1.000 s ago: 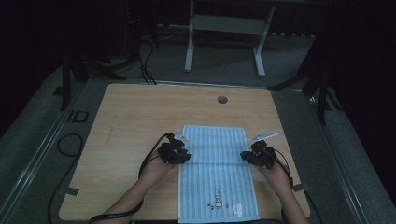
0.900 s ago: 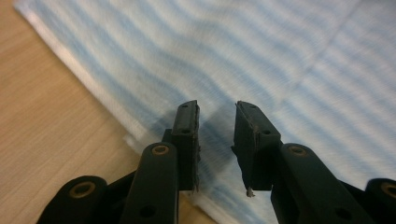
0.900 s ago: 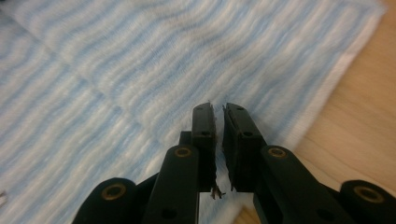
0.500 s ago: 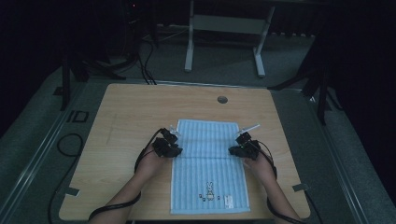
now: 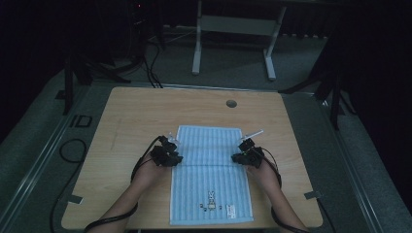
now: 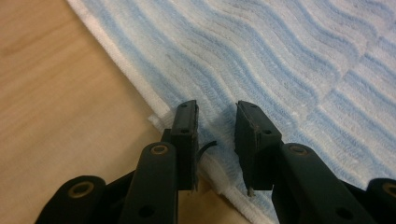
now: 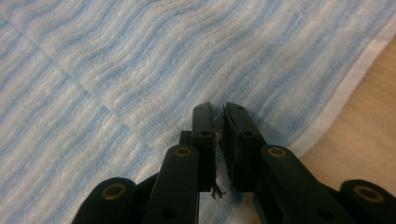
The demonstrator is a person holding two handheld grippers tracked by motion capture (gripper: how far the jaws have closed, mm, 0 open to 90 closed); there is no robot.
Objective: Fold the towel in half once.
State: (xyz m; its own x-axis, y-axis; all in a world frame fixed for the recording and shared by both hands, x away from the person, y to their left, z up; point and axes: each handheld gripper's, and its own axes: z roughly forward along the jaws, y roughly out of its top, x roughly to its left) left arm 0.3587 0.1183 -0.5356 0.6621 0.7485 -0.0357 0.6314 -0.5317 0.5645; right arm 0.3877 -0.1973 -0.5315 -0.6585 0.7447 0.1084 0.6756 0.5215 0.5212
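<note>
The left tool [image 6: 215, 122] stands open over the ribbed blue-striped towel's [image 6: 289, 60] white hem; the right tool [image 7: 218, 122] is nearly closed (empty), wooden desk [image 6: 56, 107] beside.

The towel [image 5: 211, 170] is pale blue with fine white wavy stripes, a white hem and a small dark printed figure near the table's [image 5: 136, 116] near edge. The table is light wood. Both grippers' fingers [image 6: 184, 128] are black.
</note>
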